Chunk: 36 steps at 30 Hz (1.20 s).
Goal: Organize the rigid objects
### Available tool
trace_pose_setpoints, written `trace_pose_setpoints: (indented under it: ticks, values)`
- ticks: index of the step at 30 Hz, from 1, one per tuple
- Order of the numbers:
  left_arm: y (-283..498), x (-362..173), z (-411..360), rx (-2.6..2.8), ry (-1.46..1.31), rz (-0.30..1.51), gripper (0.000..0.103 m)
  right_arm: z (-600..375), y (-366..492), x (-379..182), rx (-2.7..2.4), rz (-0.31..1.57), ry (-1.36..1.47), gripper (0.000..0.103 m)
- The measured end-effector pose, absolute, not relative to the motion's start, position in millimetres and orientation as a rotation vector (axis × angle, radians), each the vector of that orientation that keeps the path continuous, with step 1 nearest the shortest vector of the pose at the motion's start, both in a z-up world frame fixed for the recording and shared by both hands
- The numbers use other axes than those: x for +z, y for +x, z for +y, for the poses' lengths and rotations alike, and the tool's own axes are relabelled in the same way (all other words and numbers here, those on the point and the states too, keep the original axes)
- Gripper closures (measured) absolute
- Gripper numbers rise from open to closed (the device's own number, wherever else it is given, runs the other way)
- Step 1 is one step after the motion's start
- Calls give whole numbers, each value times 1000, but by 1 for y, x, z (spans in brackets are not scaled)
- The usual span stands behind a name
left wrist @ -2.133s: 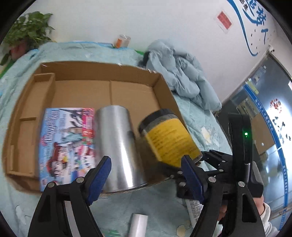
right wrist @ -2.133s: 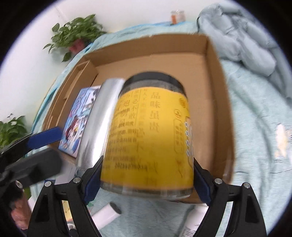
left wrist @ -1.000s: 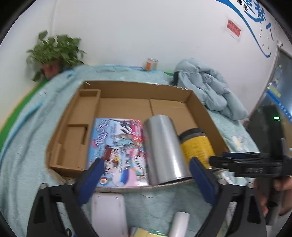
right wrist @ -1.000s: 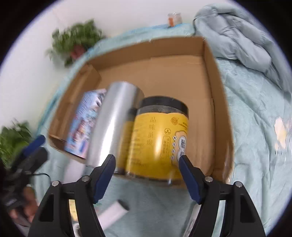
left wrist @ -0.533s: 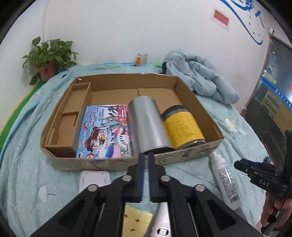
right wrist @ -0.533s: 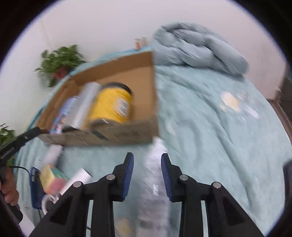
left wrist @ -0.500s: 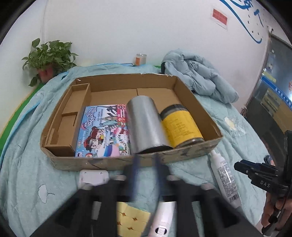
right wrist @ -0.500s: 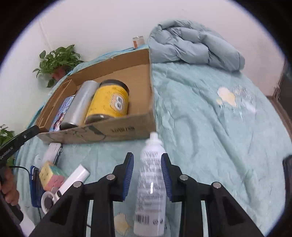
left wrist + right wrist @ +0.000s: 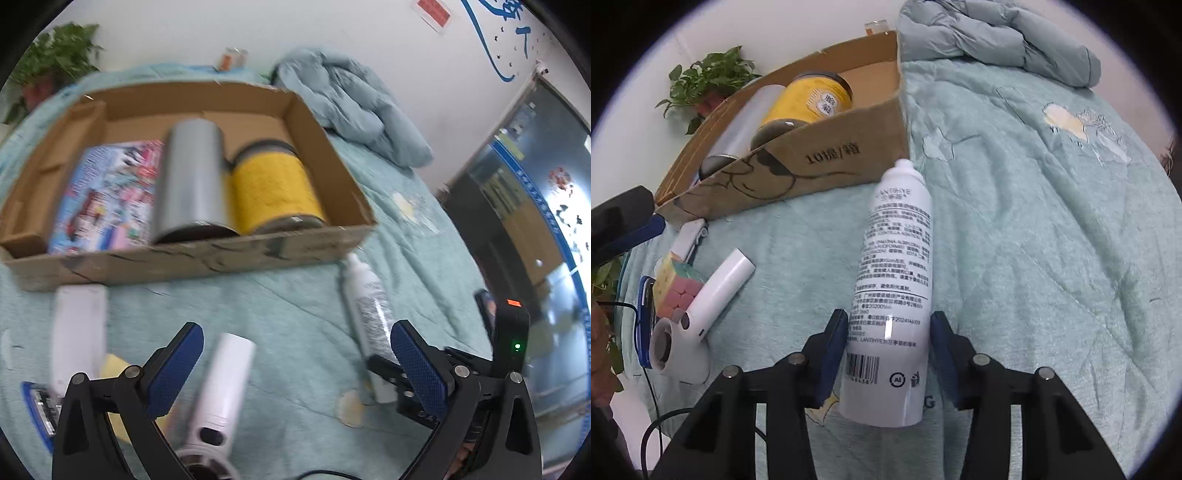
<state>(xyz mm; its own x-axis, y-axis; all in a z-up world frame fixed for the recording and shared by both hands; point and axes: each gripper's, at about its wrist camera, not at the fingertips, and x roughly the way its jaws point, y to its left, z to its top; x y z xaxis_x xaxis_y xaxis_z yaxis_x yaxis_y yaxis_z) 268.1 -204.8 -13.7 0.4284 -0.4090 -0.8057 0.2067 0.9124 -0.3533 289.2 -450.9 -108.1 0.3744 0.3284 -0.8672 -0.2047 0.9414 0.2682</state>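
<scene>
Quilted teal bedspread point(image 9: 1015, 229) carrying a cardboard box point(image 9: 812, 166). The smooth white spray bottle point(image 9: 894, 295) lies beside the box, flanked by the right gripper point(image 9: 888, 354); contact unclear. The left gripper point(image 9: 295, 365) is spread, empty.

Both views bright, even, diffuse light; shadows faint. Left wrist view motion-blurred: brown cardboard box point(image 9: 192, 254) and silver metal cylinder point(image 9: 192, 184) smeared. Right wrist view sharp; label text on white spray bottle point(image 9: 895, 280) legible, small glare streak. Fisheye bending, black vignette at edges.
</scene>
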Motion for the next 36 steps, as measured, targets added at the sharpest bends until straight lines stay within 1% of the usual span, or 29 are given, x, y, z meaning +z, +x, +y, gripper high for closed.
trace_pose_setpoints:
  ticks: [3, 6, 7, 9, 14, 21, 25, 28, 33, 36]
  values:
    - [273, -21, -227, -475, -185, 1107, 1, -451, 281, -107, 345, 1132, 102, 59]
    - [275, -33, -244, -606, -205, 1179, 1, -435, 264, -98, 416, 1115, -50, 59]
    - [277, -39, -246, -657, -256, 1206, 3, -428, 255, -96, 474, 1102, -92, 58]
    - [280, -52, -248, -682, -314, 1274, 4, -425, 248, -97, 567, 1128, -10, 58]
    - [276, -76, -253, -647, -300, 1354, 12, -420, 235, -99, 631, 1137, 116, 56]
    - [276, -103, -266, -573, -219, 1443, 44, -391, 223, -113, 674, 1198, 89, 55]
    - [279, -109, -263, -560, -245, 1448, 48, -367, 215, -114, 654, 1188, 86, 54]
    - [281, -111, -260, -568, -256, 1440, 49, -350, 210, -114, 623, 1182, 88, 57]
    - [279, -95, -251, -576, -231, 1401, 51, -329, 203, -108, 591, 1146, 72, 58]
    - [282, -76, -254, -592, -224, 1358, 51, -327, 196, -95, 582, 1076, 81, 58]
